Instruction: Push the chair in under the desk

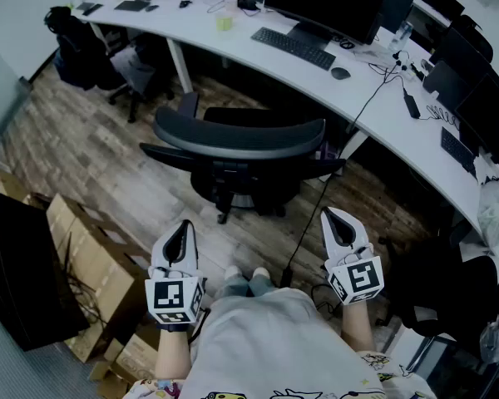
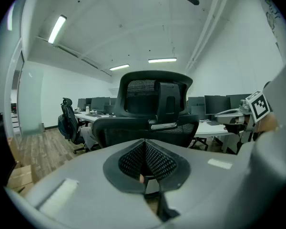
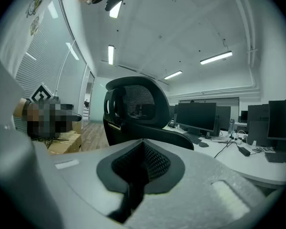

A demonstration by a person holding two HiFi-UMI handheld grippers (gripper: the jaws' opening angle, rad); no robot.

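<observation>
A black mesh-backed office chair (image 1: 241,152) stands on the wood floor, pulled out from the long white desk (image 1: 233,40), its back towards me. In the left gripper view the chair (image 2: 152,109) fills the middle; in the right gripper view the chair (image 3: 133,113) sits left of centre. My left gripper (image 1: 180,233) is held low, a good way short of the chair back, jaws shut and empty. My right gripper (image 1: 338,219) is level with it on the right, also shut and empty, touching nothing.
On the desk are a monitor (image 1: 324,2), keyboard (image 1: 293,48) and mouse (image 1: 340,73). A cable (image 1: 312,214) trails down to the floor. Cardboard boxes (image 1: 83,264) stand at the left, another chair (image 1: 121,69) at the far left, dark chairs (image 1: 449,289) at the right.
</observation>
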